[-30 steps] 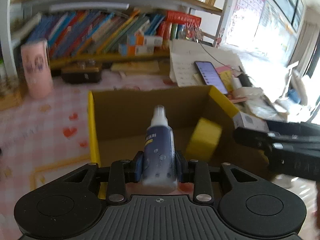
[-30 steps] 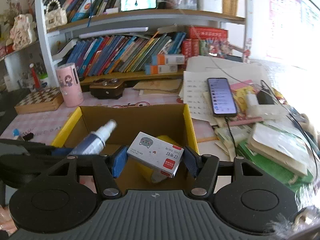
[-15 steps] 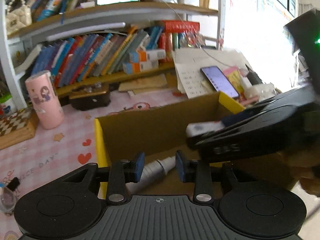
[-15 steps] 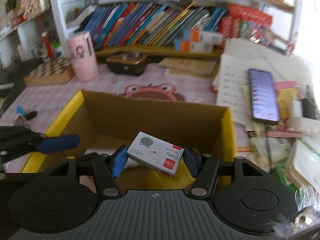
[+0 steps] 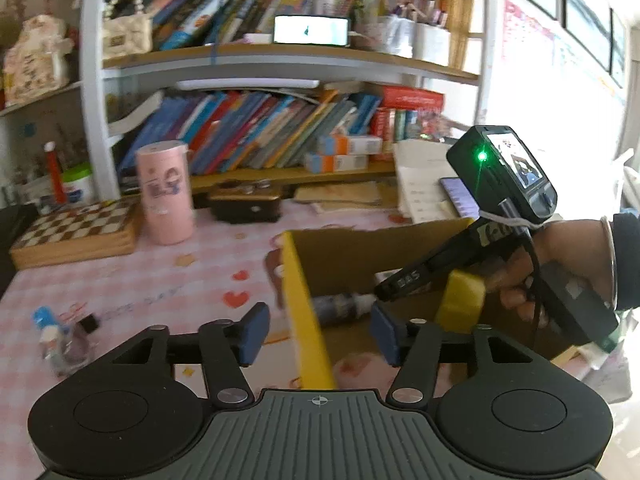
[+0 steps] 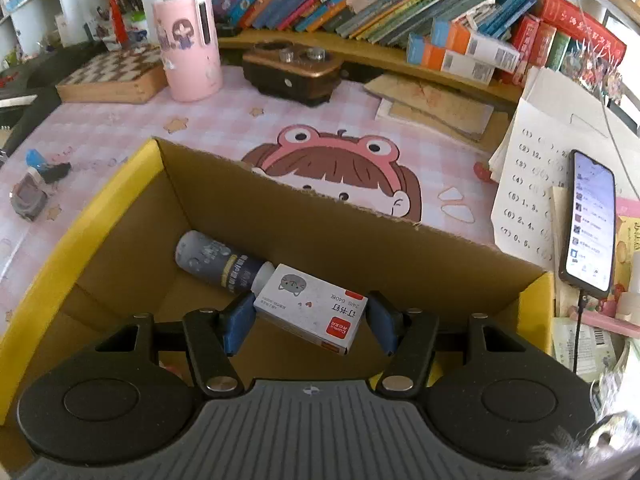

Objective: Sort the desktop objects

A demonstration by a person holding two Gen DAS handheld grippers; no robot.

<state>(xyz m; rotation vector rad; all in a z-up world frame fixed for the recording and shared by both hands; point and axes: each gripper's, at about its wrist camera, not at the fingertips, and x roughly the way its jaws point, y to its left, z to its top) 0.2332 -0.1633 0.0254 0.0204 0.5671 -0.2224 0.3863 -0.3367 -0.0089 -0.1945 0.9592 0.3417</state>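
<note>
Crosswise, staple box (slightly tilted)

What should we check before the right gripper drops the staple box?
1. Right gripper shut on the staple box: ok.
2. Staple box inside the cardboard box walls: ok.
3. Landing spot: spray bottle lies on the floor, its cap right by the staple box; touching or not, cannot tell.
4. Left gripper open and empty: ok.
5. Left gripper clear of the cardboard box: not ok, it straddles the yellow edge.
6. Height above the floor: cannot tell.
</note>
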